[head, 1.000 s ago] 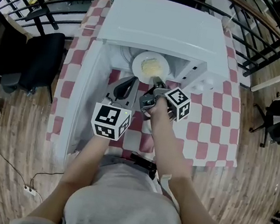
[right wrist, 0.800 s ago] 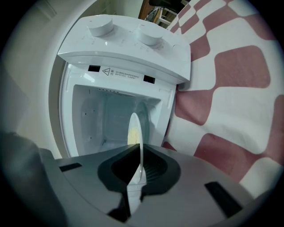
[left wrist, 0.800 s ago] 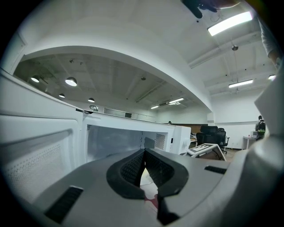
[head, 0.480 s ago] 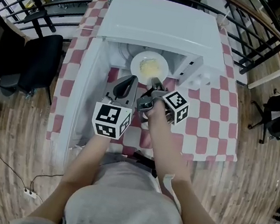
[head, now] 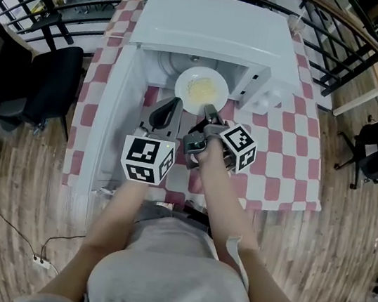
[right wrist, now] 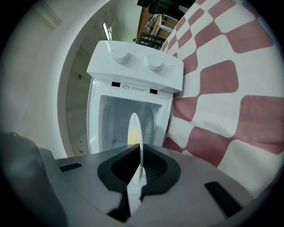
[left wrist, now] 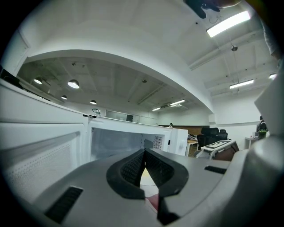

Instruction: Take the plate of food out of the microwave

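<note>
Head view: plate (head: 200,90) level, face-up

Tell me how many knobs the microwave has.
2. Both sit on the microwave, beside its open cavity: one knob, and the other knob right next to it. No others show in any view.

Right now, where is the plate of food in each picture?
Head view: plate top middle, at the microwave mouth, right gripper clamped on its rim.
Left gripper view: not clearly in it.
Right gripper view: plate edge-on at centre, between the jaws.
Shared landmark: the open white microwave, in all three.
</note>
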Motion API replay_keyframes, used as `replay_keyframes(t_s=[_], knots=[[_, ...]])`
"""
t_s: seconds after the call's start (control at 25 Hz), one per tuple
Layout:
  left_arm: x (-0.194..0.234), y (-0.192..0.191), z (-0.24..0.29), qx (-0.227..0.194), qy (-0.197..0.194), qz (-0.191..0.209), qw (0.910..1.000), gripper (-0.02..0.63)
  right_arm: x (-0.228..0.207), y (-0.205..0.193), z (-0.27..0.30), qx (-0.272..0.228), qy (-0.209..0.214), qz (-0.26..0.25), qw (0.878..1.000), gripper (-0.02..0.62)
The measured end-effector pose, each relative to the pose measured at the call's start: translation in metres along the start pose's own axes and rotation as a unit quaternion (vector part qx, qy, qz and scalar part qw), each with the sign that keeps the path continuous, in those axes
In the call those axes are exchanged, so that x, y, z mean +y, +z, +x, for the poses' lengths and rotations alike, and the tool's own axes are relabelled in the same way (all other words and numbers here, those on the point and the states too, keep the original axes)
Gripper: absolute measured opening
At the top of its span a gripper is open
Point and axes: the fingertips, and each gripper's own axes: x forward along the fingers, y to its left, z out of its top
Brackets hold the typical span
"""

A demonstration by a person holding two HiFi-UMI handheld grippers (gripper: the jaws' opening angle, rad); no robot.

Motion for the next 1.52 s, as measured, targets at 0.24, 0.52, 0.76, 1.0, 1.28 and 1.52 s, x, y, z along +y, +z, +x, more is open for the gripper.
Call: replay_keyframes(t_s=[0.24, 0.52, 0.76, 1.0, 1.28, 1.52], knots=[[-0.007, 0.000, -0.005, -0.005, 0.002, -0.004, 1.0000, 0.003, 0.006, -0.001, -0.017, -0.003, 0.008, 0.001, 1.000, 0.032], [-0.013, -0.001, -0.010, -0.008, -0.002, -0.007, 0.9999, 0.003, 0.010, 0.002, -0.033, -0.011, 0.013, -0.001, 1.000, 0.032], [-0.013, -0.001, -0.015, -0.014, 0.000, -0.018, 0.9997, 0.003, 0.011, 0.002, -0.045, -0.016, 0.013, 0.002, 1.000, 0.032], [-0.014, -0.007, -0.022, -0.014, 0.004, -0.031, 0.9994, 0.003, 0.014, 0.002, -0.054, -0.017, 0.016, -0.002, 1.000, 0.032], [-0.019, -0.007, -0.025, -0.018, 0.001, -0.037, 0.9992, 0.003, 0.013, 0.007, -0.070, -0.026, 0.020, 0.010, 0.999, 0.032], [-0.024, -0.004, -0.028, -0.023, -0.004, -0.038, 0.9990, 0.003, 0.013, 0.008, -0.081, -0.032, 0.022, 0.006, 0.999, 0.032]])
